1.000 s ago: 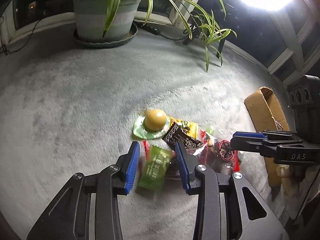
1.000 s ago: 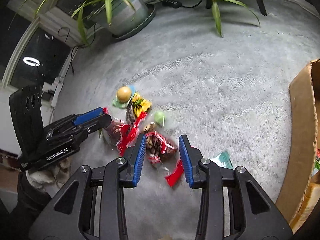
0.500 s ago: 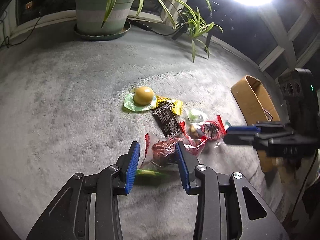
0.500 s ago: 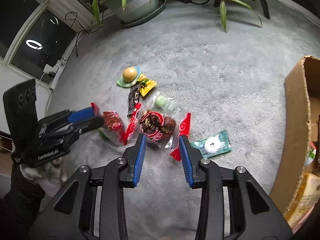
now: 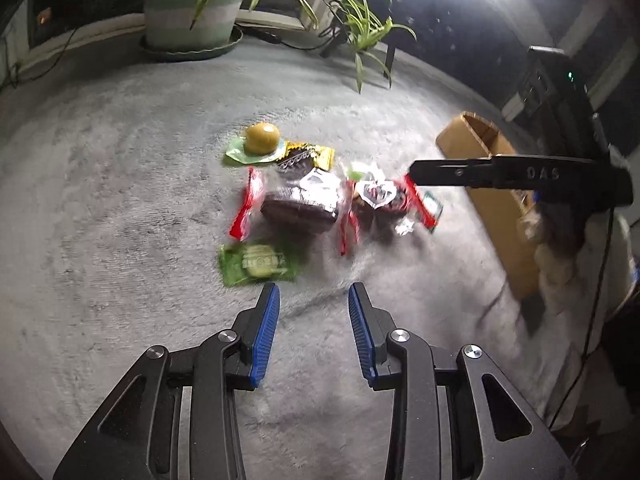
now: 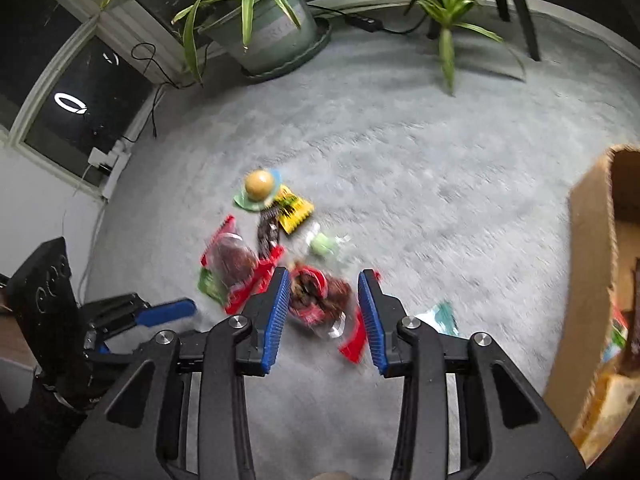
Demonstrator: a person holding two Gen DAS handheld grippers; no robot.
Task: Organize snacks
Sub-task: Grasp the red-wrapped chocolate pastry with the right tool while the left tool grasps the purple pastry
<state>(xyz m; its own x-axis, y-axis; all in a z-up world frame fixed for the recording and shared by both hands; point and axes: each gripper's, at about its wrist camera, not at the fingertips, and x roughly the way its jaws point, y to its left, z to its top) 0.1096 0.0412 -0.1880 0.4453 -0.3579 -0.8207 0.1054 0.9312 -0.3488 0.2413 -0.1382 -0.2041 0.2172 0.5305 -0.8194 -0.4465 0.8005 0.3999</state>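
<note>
Both empty: left gripper (image 5: 314,294) released above a green packet (image 5: 259,264), right gripper (image 6: 324,280) framing a red-edged bag (image 6: 320,300); boxing comes next.

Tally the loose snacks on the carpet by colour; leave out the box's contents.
Red-edged clear packets: 2
Green flat packet: 1
Teal flat packet: 1
Yellow packet: 1
Black packet: 1
Pale green sweet: 1
Round brown ball on green wrapper: 1
Total: 8
</note>
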